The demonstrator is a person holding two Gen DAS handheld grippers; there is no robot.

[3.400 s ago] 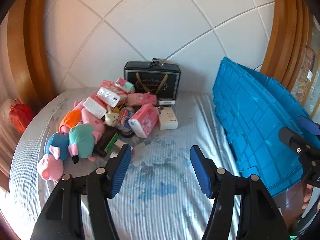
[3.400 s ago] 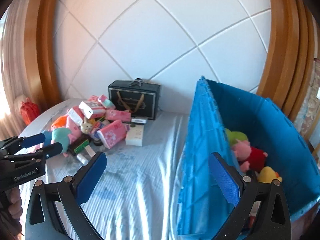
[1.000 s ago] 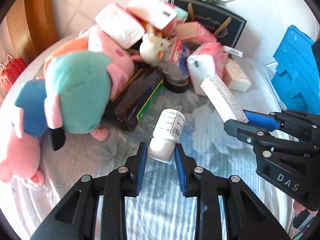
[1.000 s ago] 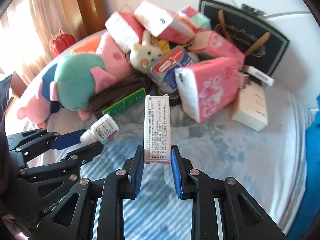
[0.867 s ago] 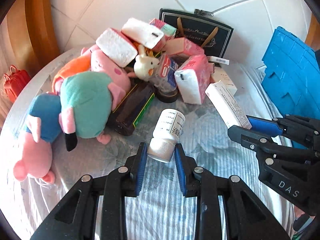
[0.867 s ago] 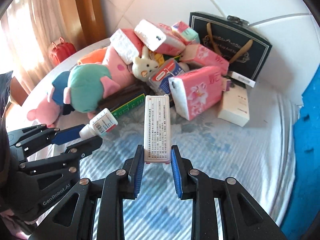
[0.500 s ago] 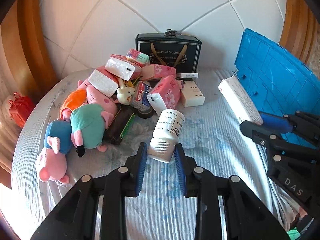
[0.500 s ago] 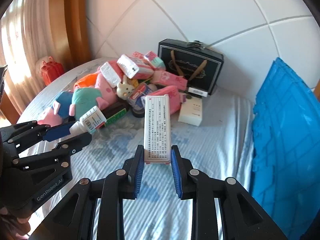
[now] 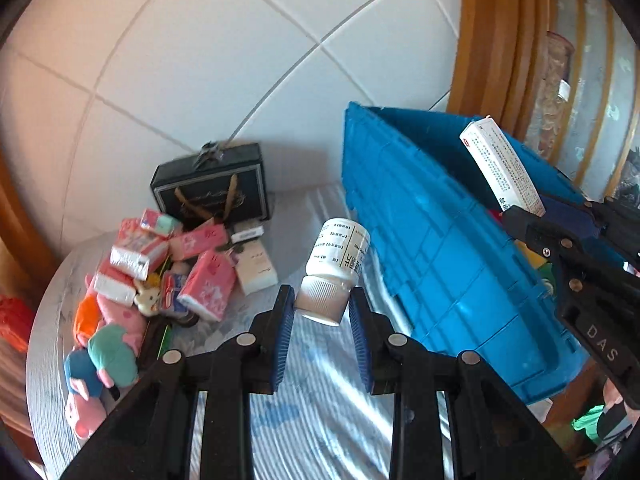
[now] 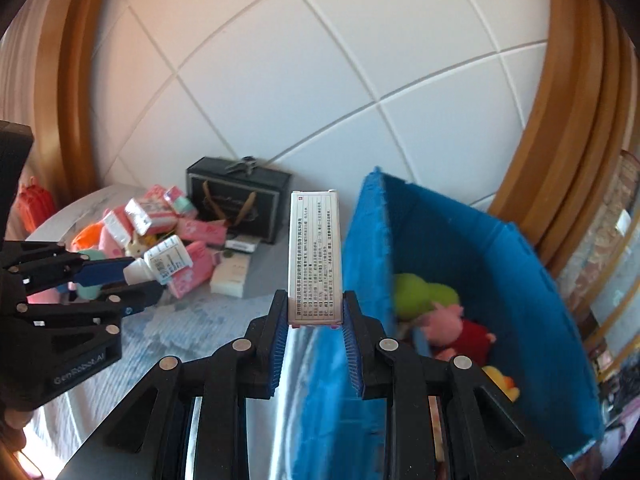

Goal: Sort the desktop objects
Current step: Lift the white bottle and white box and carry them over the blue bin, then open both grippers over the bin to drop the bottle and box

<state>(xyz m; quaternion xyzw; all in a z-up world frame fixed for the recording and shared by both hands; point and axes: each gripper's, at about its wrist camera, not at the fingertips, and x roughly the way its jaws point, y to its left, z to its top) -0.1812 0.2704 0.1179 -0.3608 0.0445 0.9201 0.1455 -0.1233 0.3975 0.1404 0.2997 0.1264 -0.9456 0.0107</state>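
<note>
Between our left gripper's [image 9: 322,316] blue pads sits a white pill bottle [image 9: 335,268], pinched at its ribbed cap with the labelled body pointing away from us, lifted clear of the table. Our right gripper [image 10: 315,322] is closed on the lower end of a long white medicine box [image 10: 315,264], which stands upright over the near wall of the blue bin [image 10: 500,264].

We judge we are in the carrying step: both items are picked and on their way to the bin. The box looks almost ready to release; the next move calls for bringing it past the rim before we part the jaws, so it does not tip back onto the table. The bottle is short of the bin's wall, so it must travel further right and over.

Inside the bin we count three soft toys: one green [image 10: 424,294], one pink pig in red [image 10: 452,328], one yellow [image 10: 498,380]. Behind on the striped cloth [image 9: 304,380] lie one mixed heap [image 9: 160,272] of pink tissue packs and plush toys, too jumbled to count, one white carton [image 9: 256,268], and one black gift box [image 9: 212,188] against the wall.
</note>
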